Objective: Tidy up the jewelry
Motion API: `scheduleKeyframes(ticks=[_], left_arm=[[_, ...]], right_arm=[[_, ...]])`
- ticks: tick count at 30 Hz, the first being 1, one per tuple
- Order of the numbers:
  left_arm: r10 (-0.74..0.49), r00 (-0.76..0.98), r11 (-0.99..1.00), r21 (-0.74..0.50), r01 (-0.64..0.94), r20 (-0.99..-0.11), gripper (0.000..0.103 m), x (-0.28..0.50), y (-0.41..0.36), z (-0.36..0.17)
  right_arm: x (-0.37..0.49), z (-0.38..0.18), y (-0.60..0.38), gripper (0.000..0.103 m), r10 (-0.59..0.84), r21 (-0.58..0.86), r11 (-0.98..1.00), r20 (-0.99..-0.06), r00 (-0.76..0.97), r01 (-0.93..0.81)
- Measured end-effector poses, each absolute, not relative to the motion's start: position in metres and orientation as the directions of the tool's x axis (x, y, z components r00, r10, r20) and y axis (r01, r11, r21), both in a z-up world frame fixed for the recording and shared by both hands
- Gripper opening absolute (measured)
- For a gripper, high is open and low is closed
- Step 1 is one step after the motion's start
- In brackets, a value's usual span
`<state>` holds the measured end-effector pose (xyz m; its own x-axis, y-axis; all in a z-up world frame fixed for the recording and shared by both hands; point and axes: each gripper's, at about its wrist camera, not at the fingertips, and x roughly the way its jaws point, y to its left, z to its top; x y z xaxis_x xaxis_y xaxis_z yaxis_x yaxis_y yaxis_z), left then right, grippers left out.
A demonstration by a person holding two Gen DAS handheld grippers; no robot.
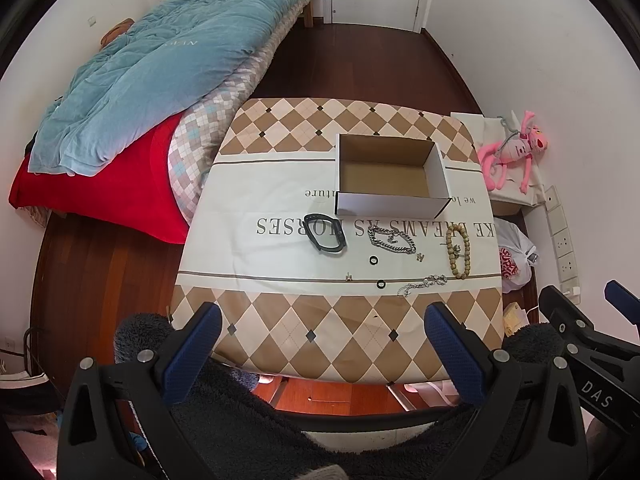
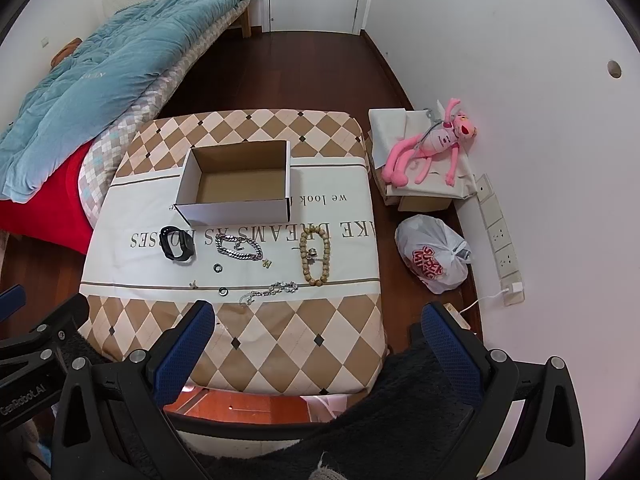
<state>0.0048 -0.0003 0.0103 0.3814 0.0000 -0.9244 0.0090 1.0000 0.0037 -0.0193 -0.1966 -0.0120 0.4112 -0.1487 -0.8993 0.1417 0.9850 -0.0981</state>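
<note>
Cardboard, brown inside and white outside, the open box (image 1: pixel 390 178) sits empty on the tabletop (image 1: pixel 280 332). In front of it, left to right: black band (image 1: pixel 325 236), silver chain bracelet (image 1: pixel 391 240), beaded bracelet (image 1: pixel 459 251), its long axis running toward the box. Left tongs (image 1: pixel 322 326) and right tongs (image 2: pixel 316 324) gape wide, holding nothing. Nothing seems started; next likely a pinch on one piece.

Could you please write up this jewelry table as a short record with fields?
surface: table under a diamond-patterned cloth
container: open cardboard box, nothing visible inside
black band: nearest the box's left corner
silver chain bracelet: mid-table
wooden bead bracelet: to the right
thin silver chain: nearest the near edge
small rings: and
left gripper: open, holds nothing
right gripper: open, holds nothing
</note>
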Motion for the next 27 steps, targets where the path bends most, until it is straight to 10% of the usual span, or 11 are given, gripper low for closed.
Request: scheduleKeyframes(ticks=[27], left_arm=[[-0.003,0.366,1.0,0.001,0.011,-0.931,0.103,-0.001,0.0019,0.0012]], right_arm=[[-0.0184,-0.0116,-0.1938,0.103,-0.141,-0.094,0.986,-0.905,0.402,0.136]])
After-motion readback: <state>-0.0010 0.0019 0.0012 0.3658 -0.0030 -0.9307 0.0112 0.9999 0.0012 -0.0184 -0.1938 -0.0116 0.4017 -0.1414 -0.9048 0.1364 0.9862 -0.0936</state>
